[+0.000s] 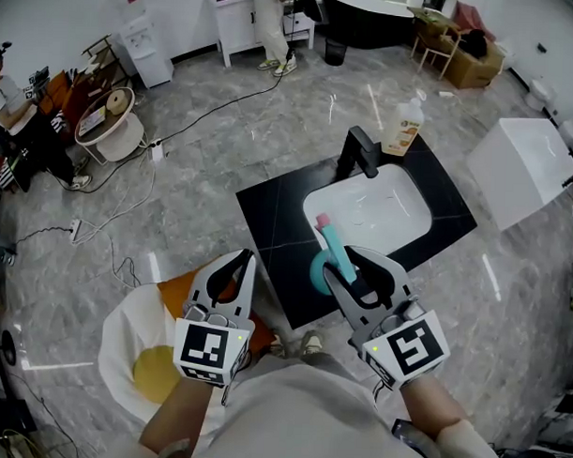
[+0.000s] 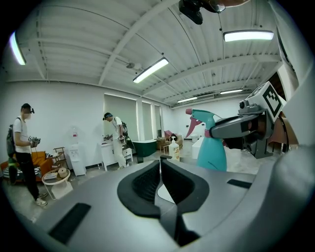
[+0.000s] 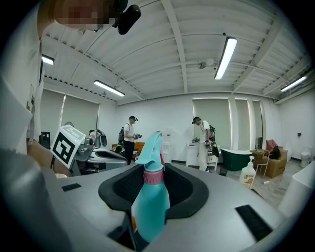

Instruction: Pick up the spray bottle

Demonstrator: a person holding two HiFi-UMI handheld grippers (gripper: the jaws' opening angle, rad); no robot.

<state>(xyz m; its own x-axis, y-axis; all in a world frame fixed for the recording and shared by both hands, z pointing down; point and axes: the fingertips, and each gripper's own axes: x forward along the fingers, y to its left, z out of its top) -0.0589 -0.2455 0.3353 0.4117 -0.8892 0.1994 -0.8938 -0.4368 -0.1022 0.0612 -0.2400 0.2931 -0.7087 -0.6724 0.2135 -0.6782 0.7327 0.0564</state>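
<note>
The teal spray bottle (image 1: 334,255) with a pink collar and trigger stands upright between the jaws of my right gripper (image 1: 343,265), which is shut on its body, held over the front edge of the black counter (image 1: 268,209). In the right gripper view the bottle (image 3: 150,197) fills the gap between the jaws of that gripper (image 3: 153,170). My left gripper (image 1: 244,259) hovers to the left of the counter, its jaws together and nothing in them. From the left gripper (image 2: 160,165) view, the bottle (image 2: 212,147) shows at the right, clamped by the right gripper (image 2: 241,129).
A white sink (image 1: 372,209) with a black faucet (image 1: 359,153) is set in the counter; a soap bottle (image 1: 404,127) stands at its far corner. A white box (image 1: 523,171) sits to the right. A white and orange seat (image 1: 137,345) lies lower left. Cables cross the floor; people stand at the back.
</note>
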